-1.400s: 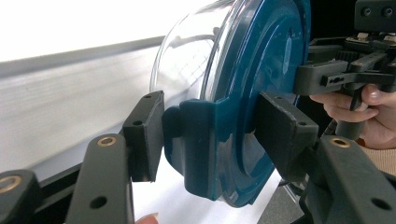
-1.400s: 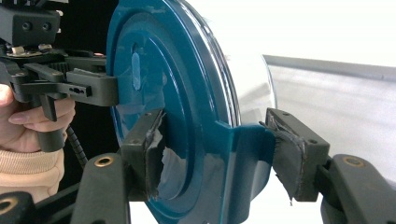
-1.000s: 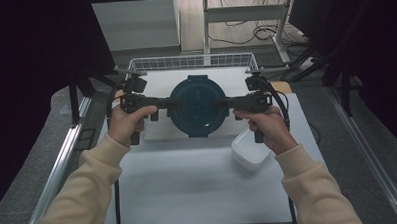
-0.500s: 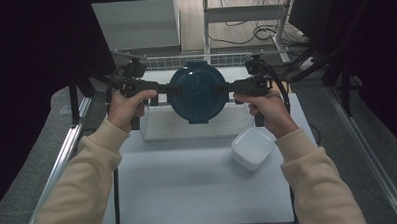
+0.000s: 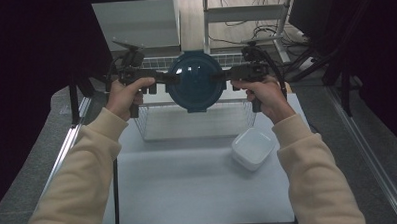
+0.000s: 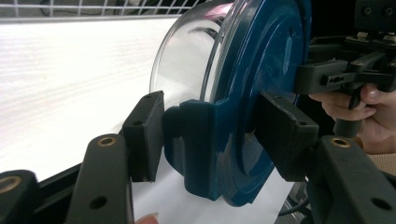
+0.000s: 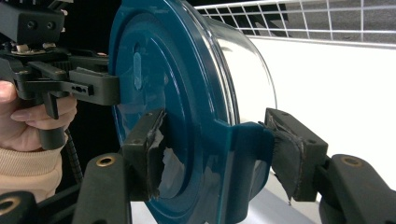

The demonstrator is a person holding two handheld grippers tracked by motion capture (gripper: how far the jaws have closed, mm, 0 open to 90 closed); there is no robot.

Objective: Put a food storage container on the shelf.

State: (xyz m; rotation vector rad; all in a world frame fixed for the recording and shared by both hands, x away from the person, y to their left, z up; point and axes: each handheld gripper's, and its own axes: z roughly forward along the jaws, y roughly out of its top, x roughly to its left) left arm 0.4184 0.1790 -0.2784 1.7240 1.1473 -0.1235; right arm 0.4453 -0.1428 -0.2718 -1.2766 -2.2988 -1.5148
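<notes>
A white tub [image 5: 253,148] sits on the table [image 5: 189,192] near the person's right forearm; what it holds, if anything, cannot be told. Beyond it stands a wire basket [image 5: 197,119], its floor bare. Above the basket a clear bowl with a blue lid [image 5: 194,82] is held in the air, lid toward the person. The left gripper [image 5: 160,79] and right gripper [image 5: 227,75] each clamp a lid tab. The bowl's contents cannot be made out.
</notes>
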